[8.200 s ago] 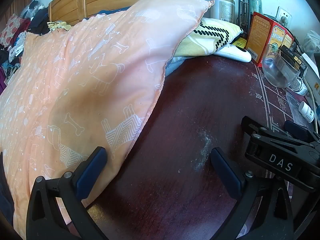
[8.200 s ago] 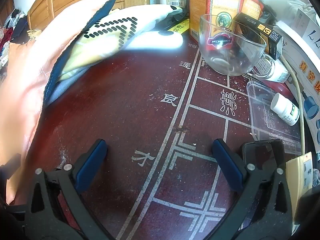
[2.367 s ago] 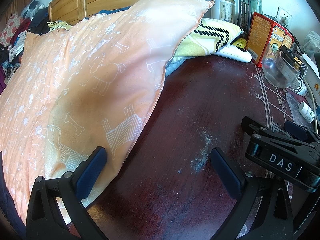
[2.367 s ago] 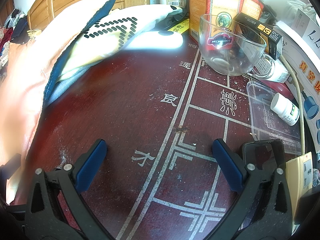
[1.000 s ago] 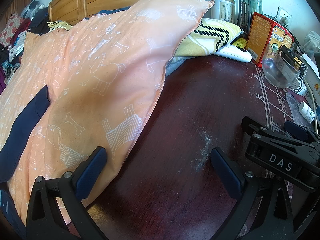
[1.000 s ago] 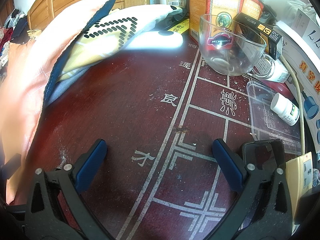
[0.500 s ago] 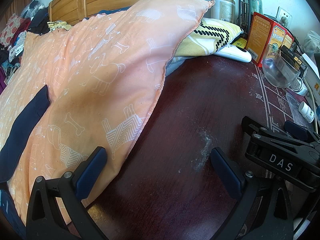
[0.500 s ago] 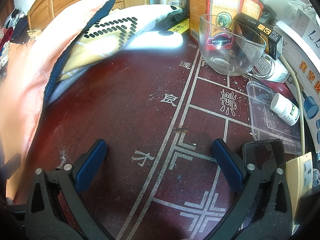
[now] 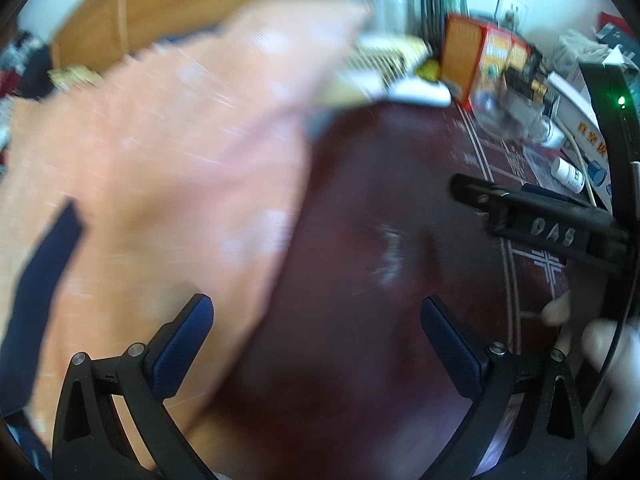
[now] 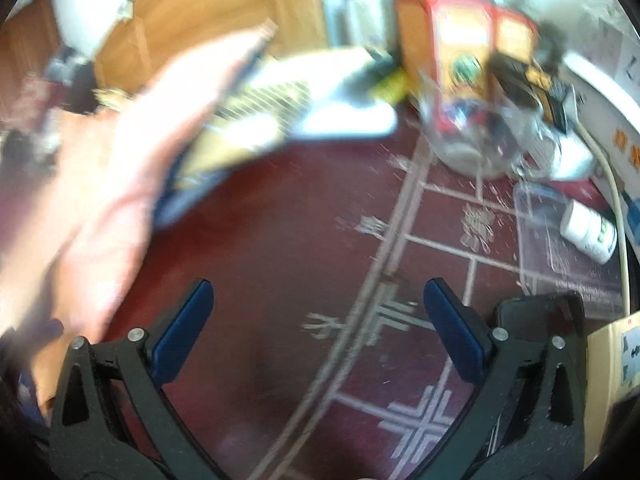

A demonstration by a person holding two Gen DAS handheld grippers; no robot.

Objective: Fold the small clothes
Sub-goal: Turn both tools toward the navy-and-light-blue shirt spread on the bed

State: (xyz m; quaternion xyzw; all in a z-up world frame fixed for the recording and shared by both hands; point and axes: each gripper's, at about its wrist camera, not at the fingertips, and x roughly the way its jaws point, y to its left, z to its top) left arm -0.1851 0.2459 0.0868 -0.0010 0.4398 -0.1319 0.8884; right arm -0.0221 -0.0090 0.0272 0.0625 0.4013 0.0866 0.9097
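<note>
The peach cloth lies heaped left of the left gripper, its edge just past the left finger, a navy piece on it. Both grippers' fingers are spread wide and empty, likely poised for a first pick. The right gripper hangs over bare tabletop; a glass cup stands ahead.

Each gripper has a black frame, 2 blue-padded fingers, silver screws; one is embossed "DAS".
</note>
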